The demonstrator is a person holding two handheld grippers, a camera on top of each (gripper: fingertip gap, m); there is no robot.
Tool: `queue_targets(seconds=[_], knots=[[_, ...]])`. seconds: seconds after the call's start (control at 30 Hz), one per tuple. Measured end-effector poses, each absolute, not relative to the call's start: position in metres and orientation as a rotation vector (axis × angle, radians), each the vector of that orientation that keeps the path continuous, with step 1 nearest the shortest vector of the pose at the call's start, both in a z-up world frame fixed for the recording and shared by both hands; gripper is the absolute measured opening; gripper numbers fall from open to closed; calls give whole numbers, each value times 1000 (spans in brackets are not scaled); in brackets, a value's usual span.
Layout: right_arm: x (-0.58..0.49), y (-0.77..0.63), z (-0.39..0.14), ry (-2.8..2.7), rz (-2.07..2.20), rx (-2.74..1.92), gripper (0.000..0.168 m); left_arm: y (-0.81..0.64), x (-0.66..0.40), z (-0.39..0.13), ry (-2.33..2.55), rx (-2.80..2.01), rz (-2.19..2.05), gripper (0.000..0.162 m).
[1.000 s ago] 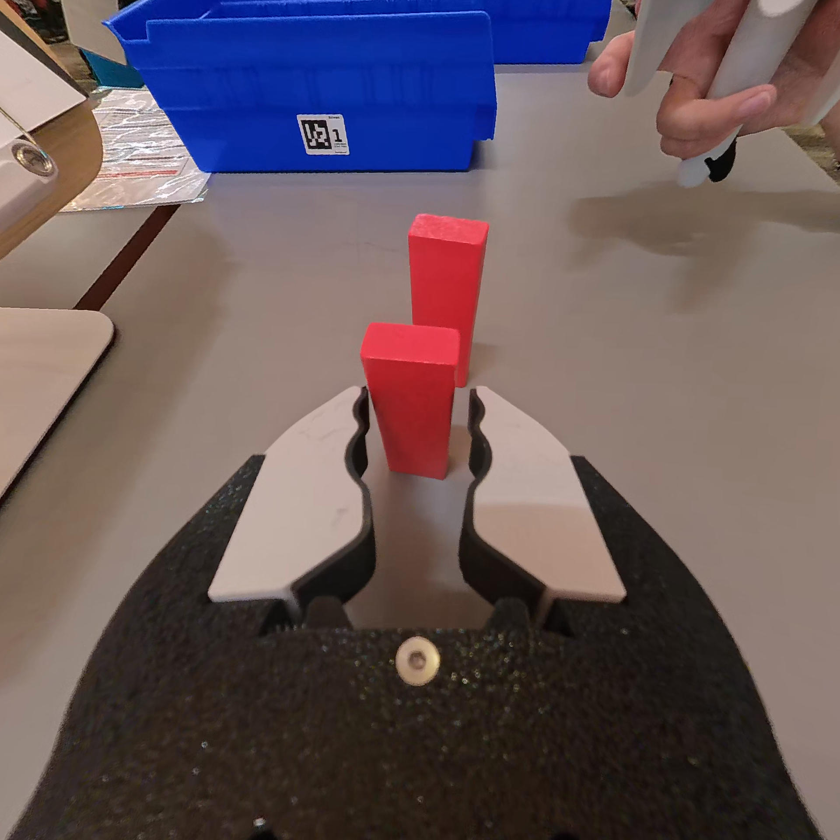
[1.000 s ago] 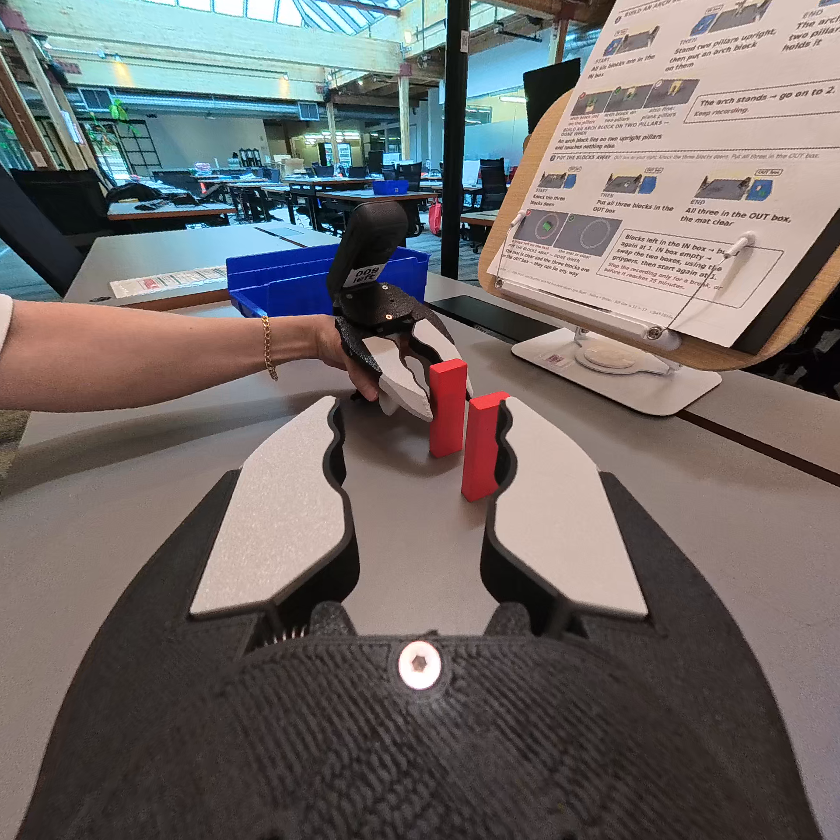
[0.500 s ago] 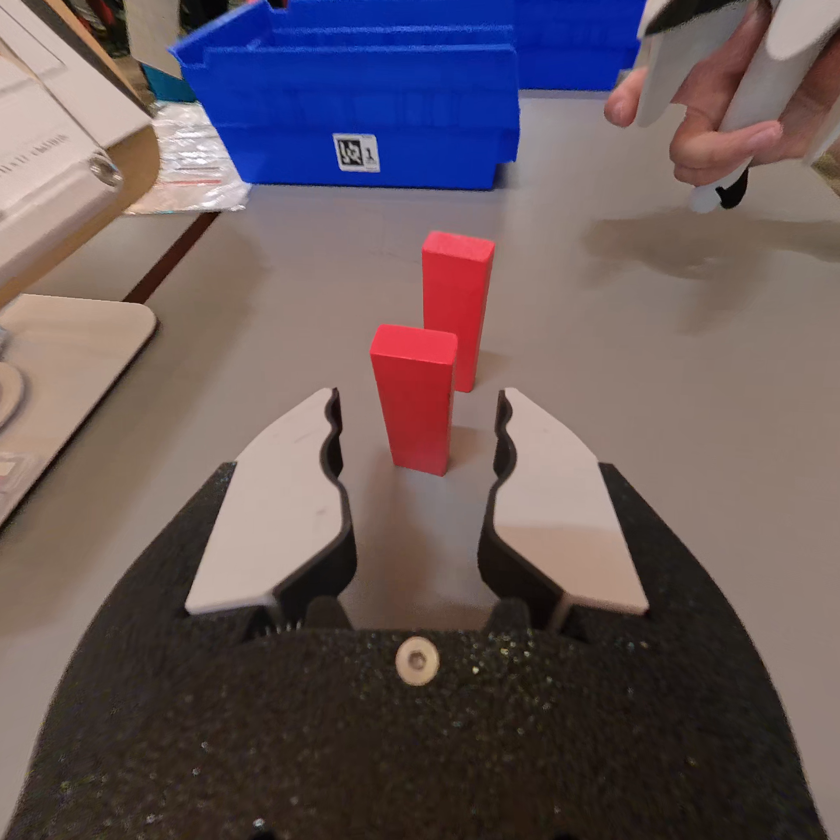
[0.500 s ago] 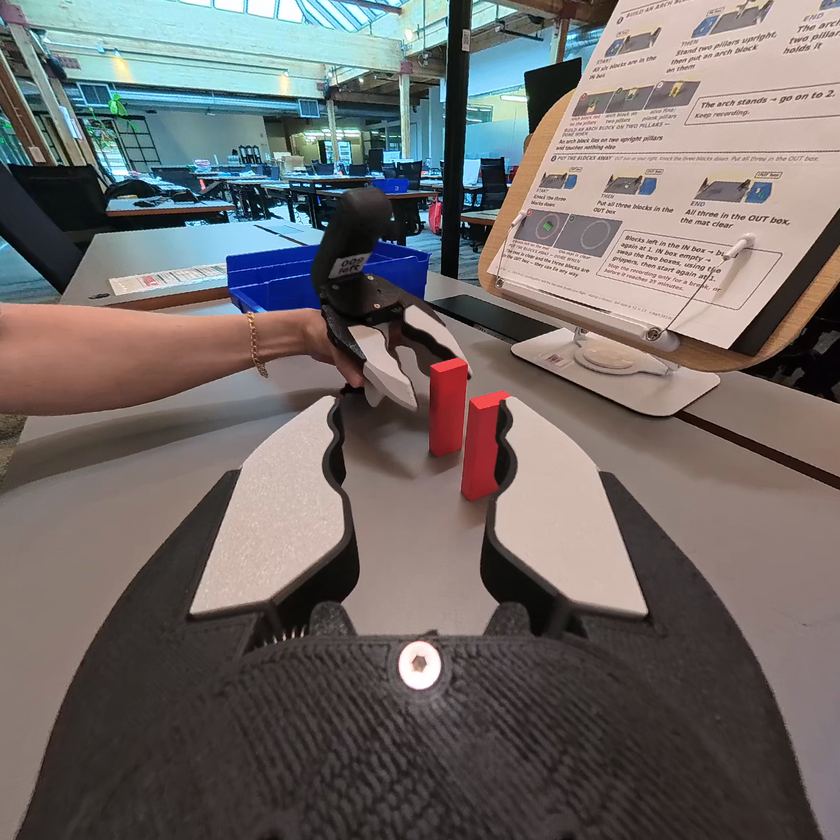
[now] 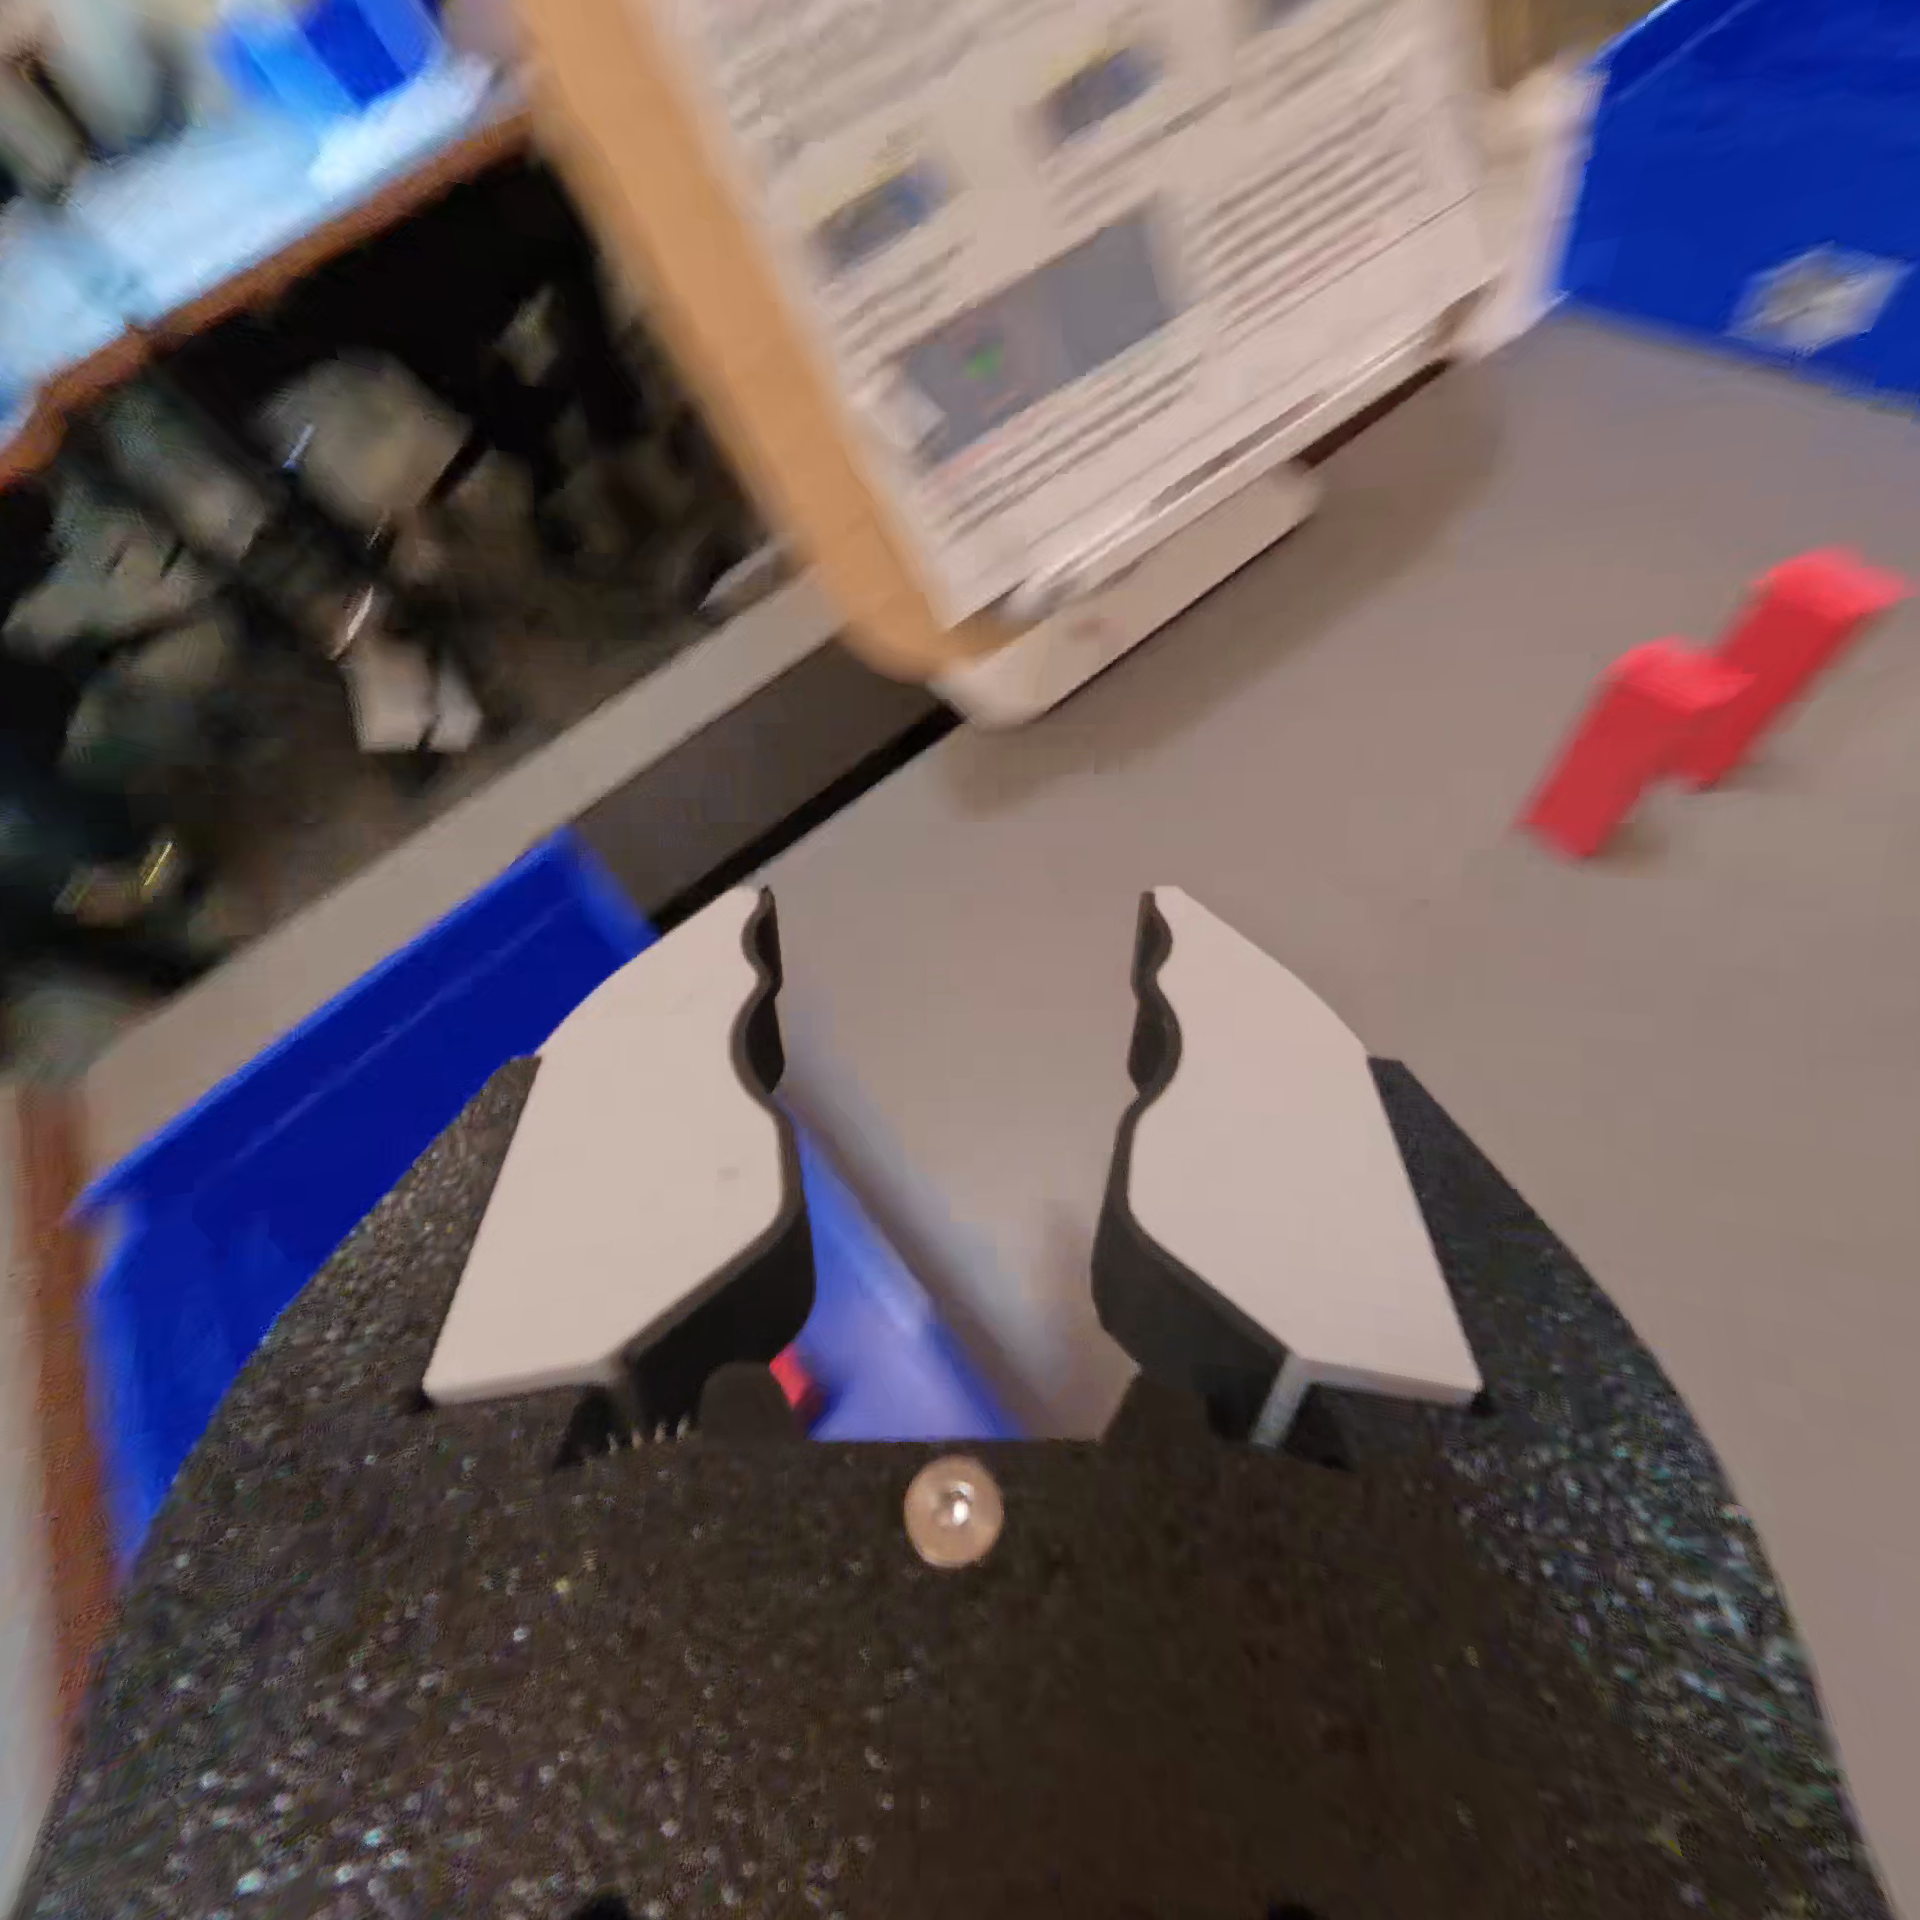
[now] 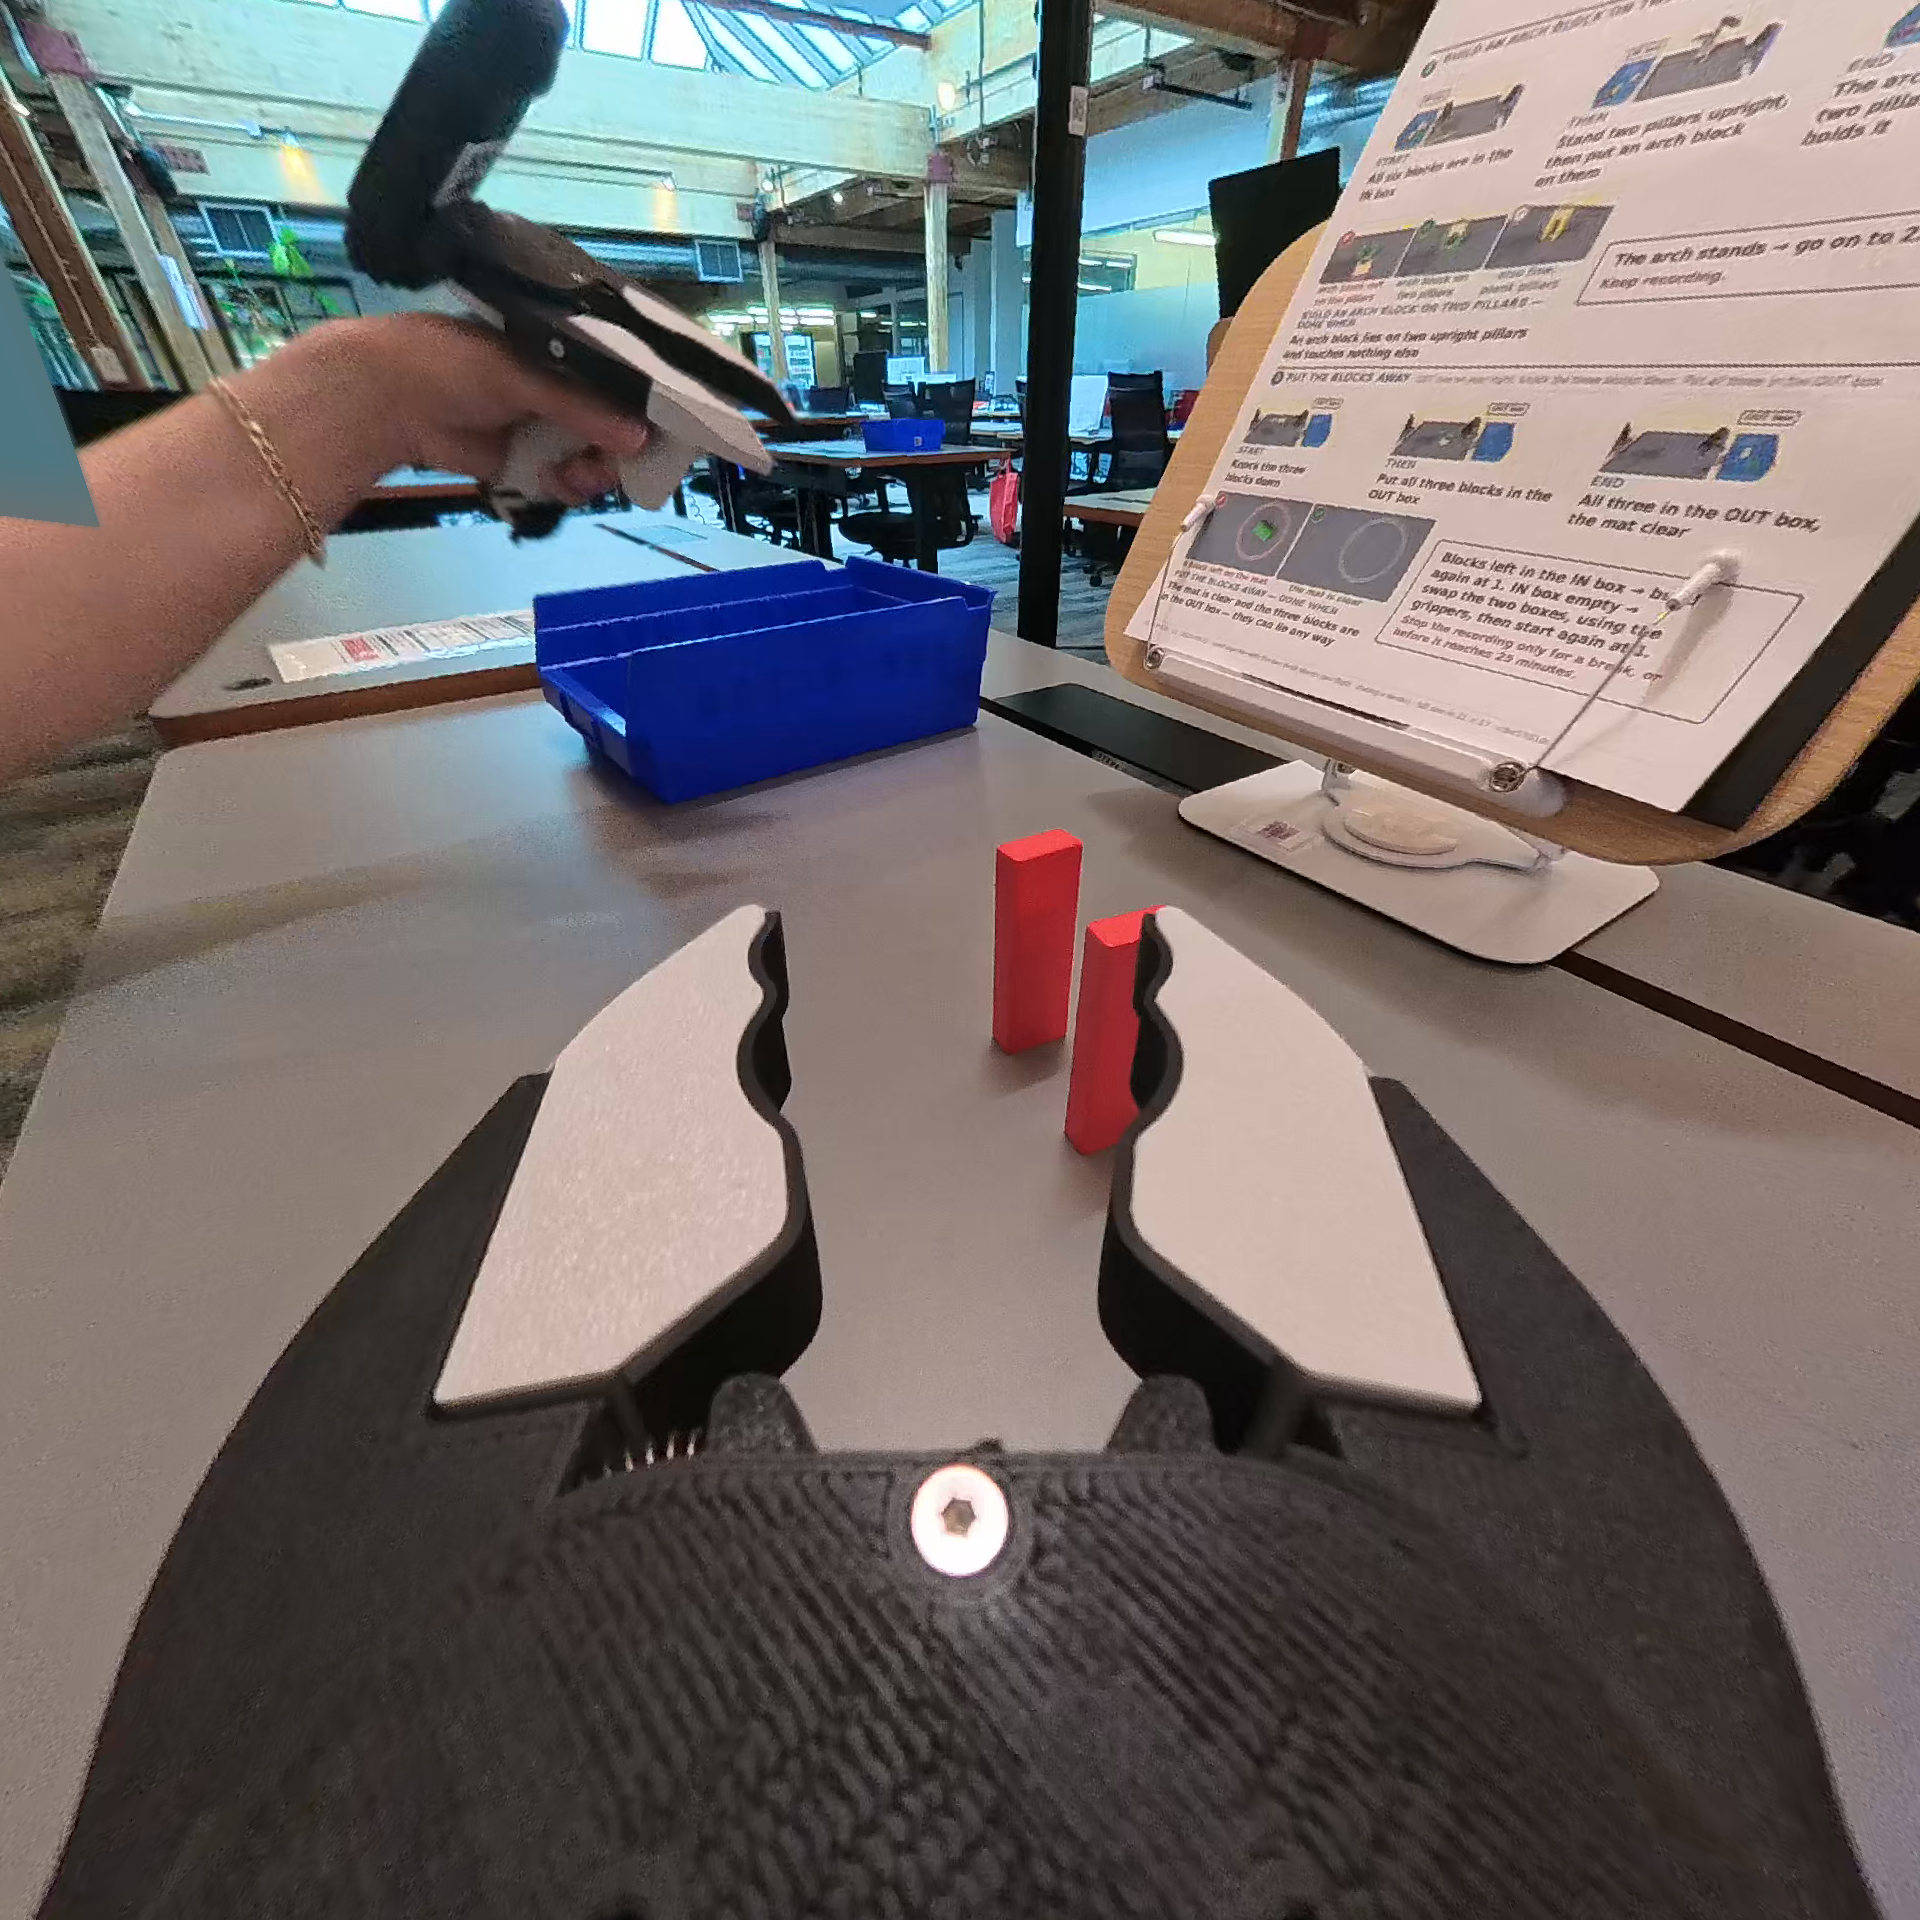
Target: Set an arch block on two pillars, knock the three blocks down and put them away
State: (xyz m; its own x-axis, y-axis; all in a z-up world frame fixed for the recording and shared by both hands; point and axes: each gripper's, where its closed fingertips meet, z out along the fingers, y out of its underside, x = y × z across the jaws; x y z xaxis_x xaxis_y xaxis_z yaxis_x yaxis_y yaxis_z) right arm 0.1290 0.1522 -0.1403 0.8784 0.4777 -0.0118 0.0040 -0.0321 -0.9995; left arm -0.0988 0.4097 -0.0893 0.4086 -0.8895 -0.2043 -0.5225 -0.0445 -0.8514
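On my left, I hold my left gripper [image 6: 717, 426] up in the air above the open blue plastic bin [image 6: 764, 665], its fingers spread wide with nothing between them. In its own blurred view, my left gripper [image 5: 956, 925] hangs over the bin's near wall [image 5: 343, 1070], and a small patch of red shows inside the bin, too hidden to identify. Further right, on the flat grey tabletop [image 6: 416, 935], two red rectangular wooden blocks stand upright close together but apart: the farther red block [image 6: 1034, 940] stands free, and the nearer red block [image 6: 1107, 1029] sits just at the inner edge of my right gripper's right finger [image 6: 1278, 1174]; I cannot tell whether they touch. My right gripper [image 6: 961, 935] is held low over the table, its fingers wide, gripping nothing. Rightmost stands a tilted wooden board on a white stand [image 6: 1423, 862], carrying a printed instruction sheet [image 6: 1579, 395].
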Motion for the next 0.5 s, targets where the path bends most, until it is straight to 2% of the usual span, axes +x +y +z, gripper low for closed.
queue_targets(seconds=[0.2, 0.5], knots=[[124, 155, -143, -402, 400, -1575, 65, 468, -222, -156, 1020, -2341, -144, 63], [118, 155, -146, -419, 392, -1589, 65, 495, -234, -241, 867, -2745, -137, 66]])
